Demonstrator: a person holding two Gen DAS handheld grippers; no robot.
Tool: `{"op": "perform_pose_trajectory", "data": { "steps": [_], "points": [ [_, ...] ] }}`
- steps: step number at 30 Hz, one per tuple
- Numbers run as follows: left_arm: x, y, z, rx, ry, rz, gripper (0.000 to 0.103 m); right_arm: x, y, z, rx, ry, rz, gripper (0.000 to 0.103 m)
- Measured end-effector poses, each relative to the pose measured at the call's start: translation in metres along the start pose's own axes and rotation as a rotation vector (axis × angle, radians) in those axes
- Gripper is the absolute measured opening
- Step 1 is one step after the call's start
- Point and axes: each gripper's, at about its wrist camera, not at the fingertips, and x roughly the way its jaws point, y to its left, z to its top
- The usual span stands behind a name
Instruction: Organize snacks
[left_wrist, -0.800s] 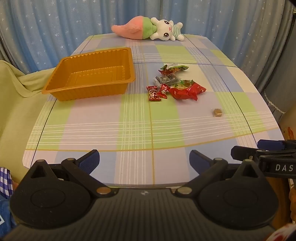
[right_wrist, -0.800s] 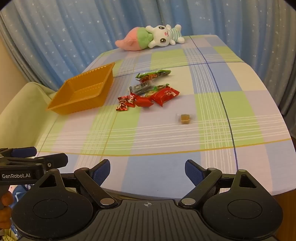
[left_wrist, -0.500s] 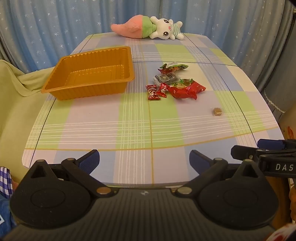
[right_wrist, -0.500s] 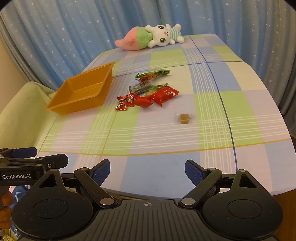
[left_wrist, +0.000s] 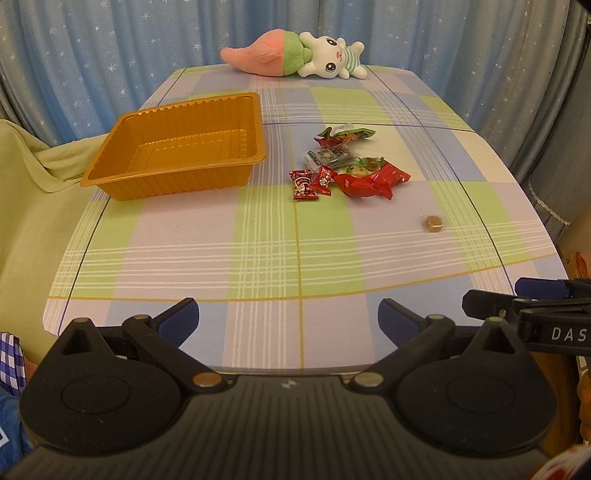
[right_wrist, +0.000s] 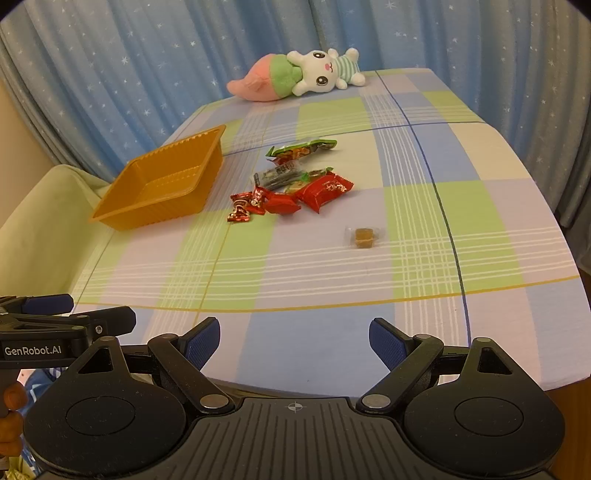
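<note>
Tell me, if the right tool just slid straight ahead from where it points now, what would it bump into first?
Probably nothing for a good stretch: the right tool is open and empty at the near edge of the table, bare cloth ahead. First in line, roughly, is the brown candy, slightly right of centre; depth is uncertain.

Warm, even, sharp light; fisheye bends the edges

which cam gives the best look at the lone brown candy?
Right wrist. The brown candy sits nearer the frame centre and looks larger, and its clear wrapper is visible around it. In the left wrist view it is smaller, off to the right, with the wrapper barely discernible.
</note>
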Motion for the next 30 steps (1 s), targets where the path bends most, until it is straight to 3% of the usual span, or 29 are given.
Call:
{"op": "perform_pose_trajectory", "data": {
  "steps": [30],
  "points": [
    [0.0008,0.0000,0.0010,0.002,0.001,0.001,0.103,-0.0014,-0.0013,0.0008,0.003,0.000,0.002,0.087]
  ]
}}
